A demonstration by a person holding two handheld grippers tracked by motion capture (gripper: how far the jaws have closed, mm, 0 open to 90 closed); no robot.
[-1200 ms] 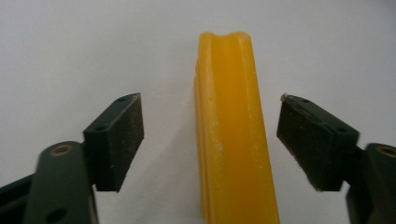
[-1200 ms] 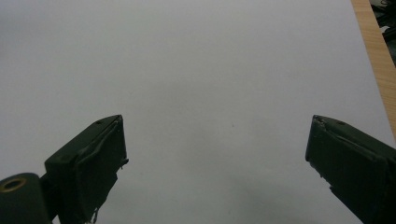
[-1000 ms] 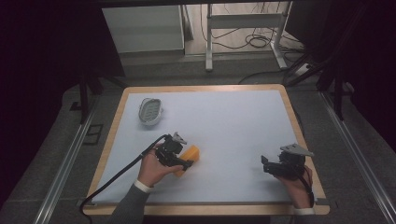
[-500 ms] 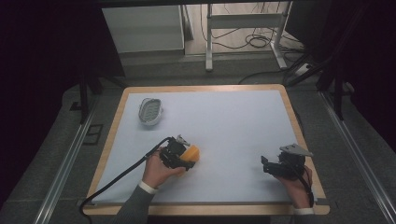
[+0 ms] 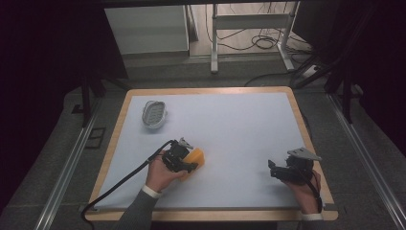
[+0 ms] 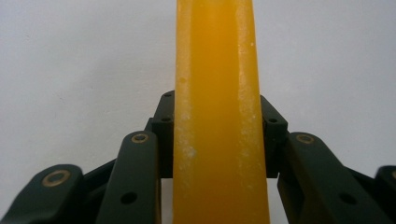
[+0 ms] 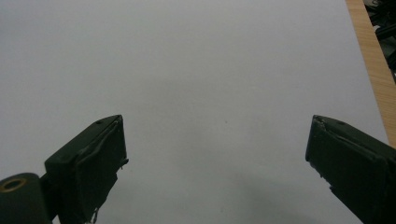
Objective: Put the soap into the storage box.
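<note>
— What's in the left gripper (image 5: pixel 184 162)?
— Its jaws are clamped on a yellow block (image 6: pixel 217 112), near the table's (image 5: pixel 230 120) front left.
— The right gripper (image 5: pixel 274 171)?
— Spread wide, nothing between, front right. A small oval dish (image 5: pixel 154 114) sits far left.

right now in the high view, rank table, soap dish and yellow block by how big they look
1. table, by far the largest
2. soap dish
3. yellow block, partly hidden by the left gripper, so its rank below the dish is unsure
</note>
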